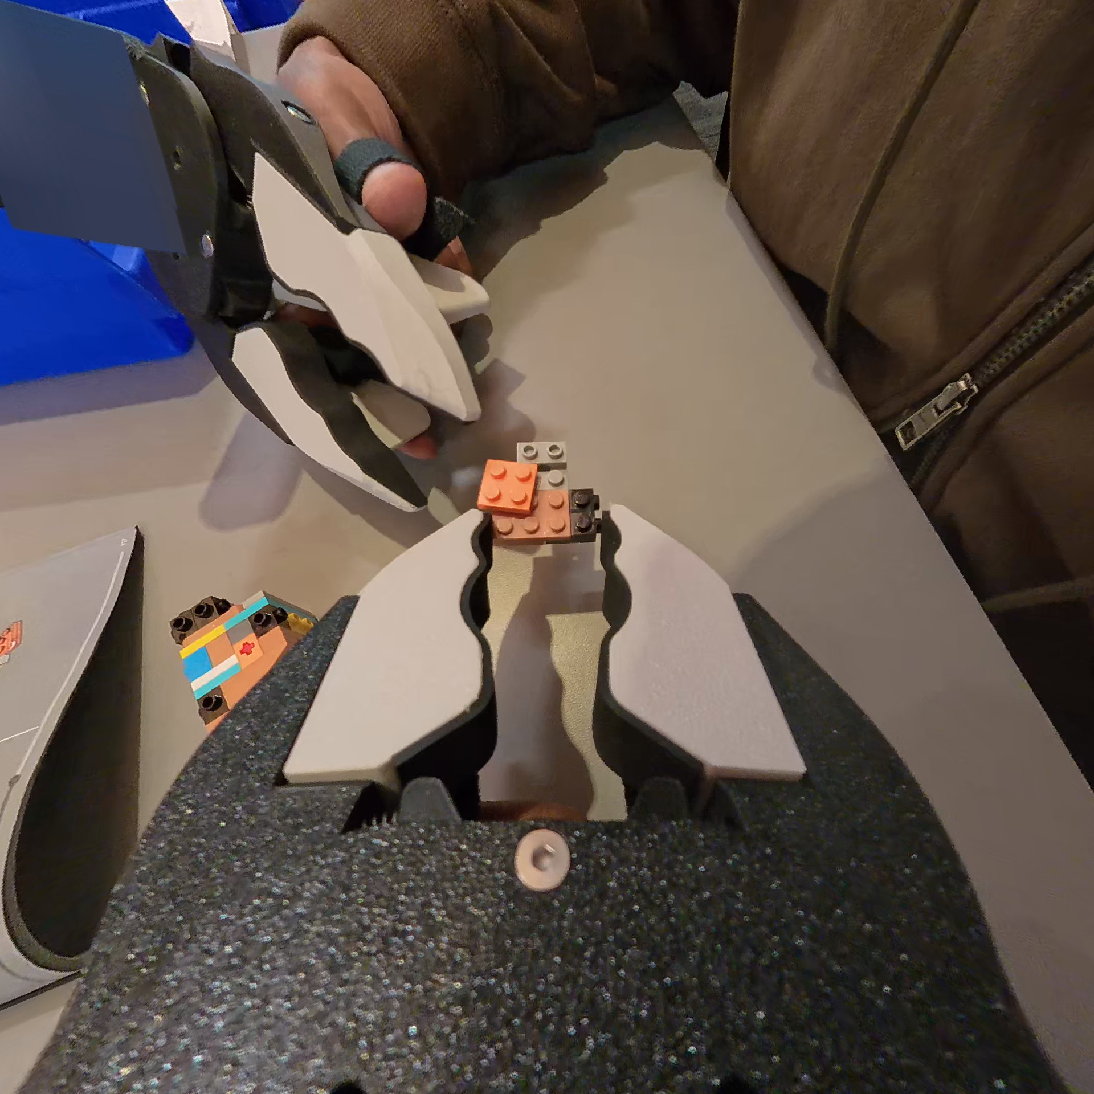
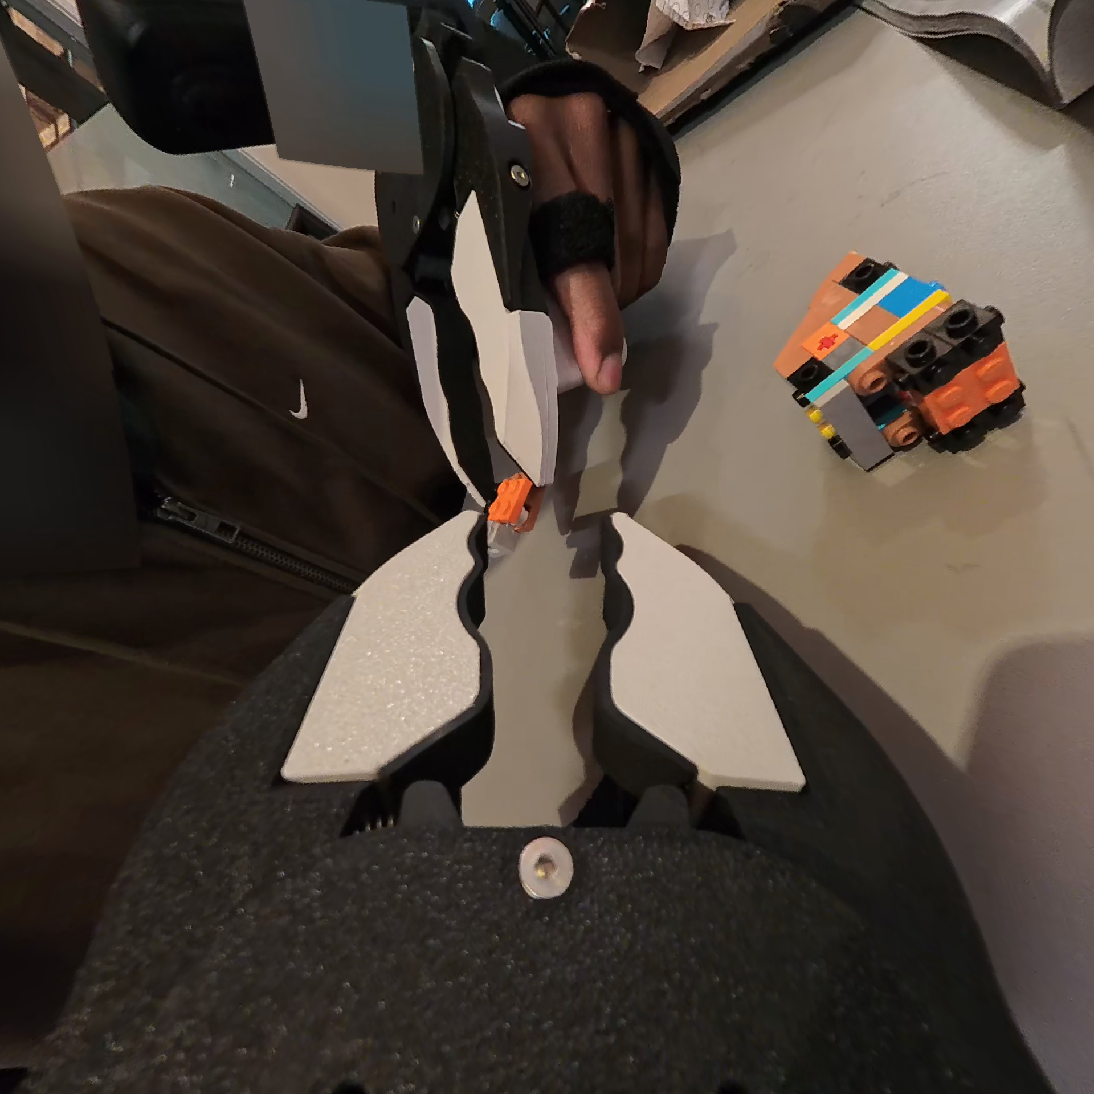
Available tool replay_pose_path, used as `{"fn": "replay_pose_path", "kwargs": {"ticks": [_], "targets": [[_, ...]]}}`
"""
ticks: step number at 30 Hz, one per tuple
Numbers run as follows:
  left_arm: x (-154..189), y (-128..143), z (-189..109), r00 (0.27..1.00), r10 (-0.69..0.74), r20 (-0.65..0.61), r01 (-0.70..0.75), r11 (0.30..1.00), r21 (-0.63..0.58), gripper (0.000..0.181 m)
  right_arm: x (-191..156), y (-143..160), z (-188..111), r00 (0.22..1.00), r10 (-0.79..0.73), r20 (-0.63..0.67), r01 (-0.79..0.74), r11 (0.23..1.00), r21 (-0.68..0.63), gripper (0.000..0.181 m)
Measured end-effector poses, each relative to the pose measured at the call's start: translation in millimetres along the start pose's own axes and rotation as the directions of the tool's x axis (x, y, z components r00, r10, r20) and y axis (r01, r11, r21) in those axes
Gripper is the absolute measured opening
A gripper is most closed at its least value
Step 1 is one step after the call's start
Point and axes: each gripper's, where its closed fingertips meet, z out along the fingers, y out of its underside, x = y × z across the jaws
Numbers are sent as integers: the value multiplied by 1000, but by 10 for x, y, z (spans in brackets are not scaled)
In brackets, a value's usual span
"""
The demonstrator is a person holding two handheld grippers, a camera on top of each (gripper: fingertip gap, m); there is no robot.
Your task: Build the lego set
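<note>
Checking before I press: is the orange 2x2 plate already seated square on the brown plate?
No. The orange 2x2 plate sits tilted and skewed across the brown plate, overhanging its corner.

White logo mark on brown jacket (image 2: 300,401), no words

A small plate assembly (image 1: 541,503) is held between the left gripper (image 1: 544,524) fingertips above the table (image 1: 681,355); a larger model (image 1: 237,651) is set to its left, beside a booklet (image 1: 59,681).
</note>
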Motion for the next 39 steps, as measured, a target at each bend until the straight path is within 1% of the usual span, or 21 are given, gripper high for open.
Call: {"fn": "replay_pose_path", "kwargs": {"ticks": [5, 13, 18, 23, 29, 34, 39], "targets": [[7, -5, -2, 1000, 5, -1, -5, 1000, -2, 35, -23, 48, 56, 1000, 0, 0, 0, 999, -35, 42], [37, -3, 24, 1000, 24, -1, -24, 999, -21, 35, -2, 24, 78, 999, 33, -3, -33, 999, -27, 40], [44, 5, 30, 999, 43, 6, -43, 998, -41, 35, -18, 49, 167, 998, 60, 4, -60, 997, -49, 35], [46, 29, 36, 998, 66, 16, -65, 996, -68, 35, -43, 60, 195, 997, 67, 22, -66, 996, -62, 27], [73, 42, 52, 995, 97, 16, -95, 991, -94, 35, -77, 130, 254, 997, 65, 36, -61, 992, -113, 24], [92, 48, 58, 993, 114, 9, -113, 988, -104, 35, -99, 190, 279, 997, 64, 47, -56, 986, -156, 16], [98, 47, 60, 992, 122, 9, -121, 987, -106, 35, -92, 207, 298, 997, 68, 40, -61, 984, -168, 14]]}}
